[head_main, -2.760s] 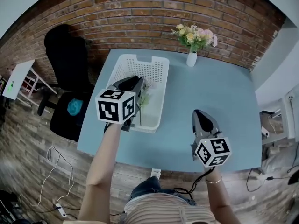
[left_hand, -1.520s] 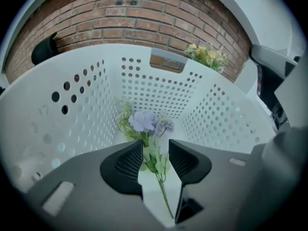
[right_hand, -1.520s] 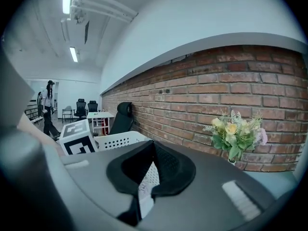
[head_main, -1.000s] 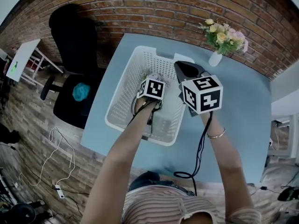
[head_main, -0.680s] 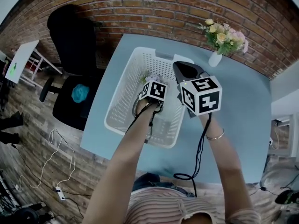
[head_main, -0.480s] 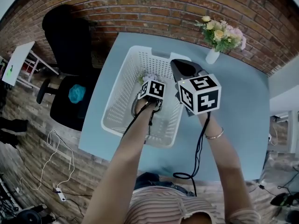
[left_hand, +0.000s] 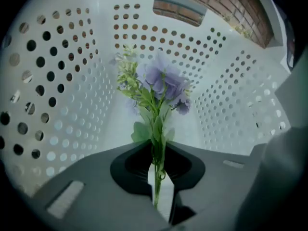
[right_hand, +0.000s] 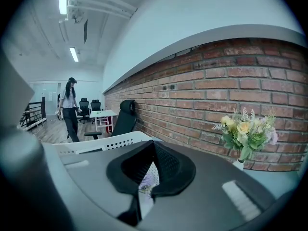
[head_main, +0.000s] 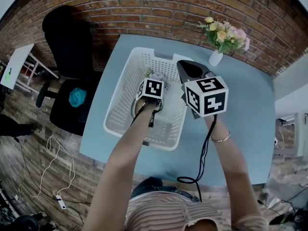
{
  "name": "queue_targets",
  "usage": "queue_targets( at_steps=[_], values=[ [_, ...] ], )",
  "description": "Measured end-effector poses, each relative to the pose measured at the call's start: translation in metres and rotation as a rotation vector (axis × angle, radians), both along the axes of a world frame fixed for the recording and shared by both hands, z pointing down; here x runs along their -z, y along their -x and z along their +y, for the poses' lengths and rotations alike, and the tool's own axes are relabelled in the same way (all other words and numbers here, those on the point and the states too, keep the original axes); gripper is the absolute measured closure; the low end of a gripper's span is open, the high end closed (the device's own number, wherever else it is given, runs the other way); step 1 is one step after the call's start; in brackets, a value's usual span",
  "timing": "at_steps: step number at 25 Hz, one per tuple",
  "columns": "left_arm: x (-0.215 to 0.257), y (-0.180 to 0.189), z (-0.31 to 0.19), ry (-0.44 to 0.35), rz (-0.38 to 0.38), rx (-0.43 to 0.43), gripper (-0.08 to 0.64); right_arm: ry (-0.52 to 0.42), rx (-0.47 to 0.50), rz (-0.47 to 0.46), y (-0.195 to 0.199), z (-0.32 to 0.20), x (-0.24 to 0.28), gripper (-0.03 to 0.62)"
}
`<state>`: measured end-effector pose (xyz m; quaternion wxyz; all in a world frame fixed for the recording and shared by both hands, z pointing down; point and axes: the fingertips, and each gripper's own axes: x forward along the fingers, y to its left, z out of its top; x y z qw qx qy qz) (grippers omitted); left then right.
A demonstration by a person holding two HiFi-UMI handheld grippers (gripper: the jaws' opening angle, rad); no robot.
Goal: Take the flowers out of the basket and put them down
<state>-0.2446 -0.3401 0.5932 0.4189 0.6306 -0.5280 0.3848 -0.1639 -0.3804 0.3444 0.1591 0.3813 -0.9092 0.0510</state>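
My left gripper (left_hand: 157, 153) is down inside the basket (left_hand: 57, 81). Its jaws have just been closing, and now they pinch the thin green stem (left_hand: 156, 184) of the flowers (left_hand: 161, 81). My right gripper (right_hand: 153, 148) is pressed together with nothing in it. It hangs just to the right of the left gripper, above the basket's edge, and points toward the brick wall (right_hand: 250, 76).

The biggest thing is the blue surface (head_main: 240, 105). It lies under both grippers, and its bare part is off to the right of my right gripper. A little white vase (head_main: 215, 57) with its own bunch stands far ahead of that gripper, well apart from it.

Next is the basket. Its white walls full of holes go all round my left gripper. The purple flowers stick up just past the tips of that gripper, close to the far wall. Last and smallest is the stem, right in the pinch.

I think this is the grabbing step, and it looks about done. The flowers are not out yet. Next I should lift my left gripper up slowly until the flowers are over the wall. Then I can carry them to the bare surface, lay them down and let go. The stem is thin, so I think it could slip.
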Motion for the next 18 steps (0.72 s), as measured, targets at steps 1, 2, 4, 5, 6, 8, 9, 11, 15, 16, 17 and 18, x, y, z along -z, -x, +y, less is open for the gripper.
queue_targets(
  at_steps=[1,2,4,5,6,8,9,11,15,16,17,18],
  values=[
    [0.005,0.001,0.000,-0.011,0.015,0.007,0.492,-0.003,0.000,0.000,0.000,0.002,0.001,0.586],
    [0.011,0.001,0.000,-0.026,0.032,0.011,0.494,-0.007,-0.001,0.001,0.000,0.003,0.002,0.586],
    [0.029,-0.004,0.001,-0.062,0.085,0.020,0.494,-0.014,-0.004,0.000,0.000,0.007,0.005,0.586],
    [0.037,-0.008,0.004,-0.071,0.116,0.031,0.494,-0.016,-0.006,-0.001,0.000,0.009,0.006,0.586],
    [0.043,-0.011,0.006,-0.075,0.141,0.045,0.494,-0.018,-0.007,-0.004,-0.001,0.010,0.008,0.586],
    [0.056,-0.013,0.008,-0.098,0.165,0.060,0.494,-0.025,-0.012,-0.007,-0.002,0.013,0.012,0.586],
    [0.063,-0.013,0.007,-0.119,0.170,0.060,0.494,-0.028,-0.015,-0.007,-0.003,0.015,0.014,0.586],
    [0.077,-0.012,0.004,-0.174,0.173,0.050,0.494,-0.035,-0.022,-0.009,-0.006,0.019,0.017,0.586],
    [0.104,-0.010,0.001,-0.251,0.166,0.023,0.494,-0.049,-0.042,-0.016,-0.012,0.027,0.025,0.586],
    [0.110,-0.011,0.001,-0.263,0.171,0.016,0.494,-0.052,-0.046,-0.015,-0.014,0.028,0.026,0.586],
    [0.117,-0.012,0.001,-0.277,0.178,0.010,0.494,-0.054,-0.050,-0.014,-0.015,0.030,0.028,0.586],
    [0.123,-0.014,0.000,-0.292,0.182,0.001,0.494,-0.056,-0.055,-0.013,-0.017,0.032,0.029,0.586]
  ],
)
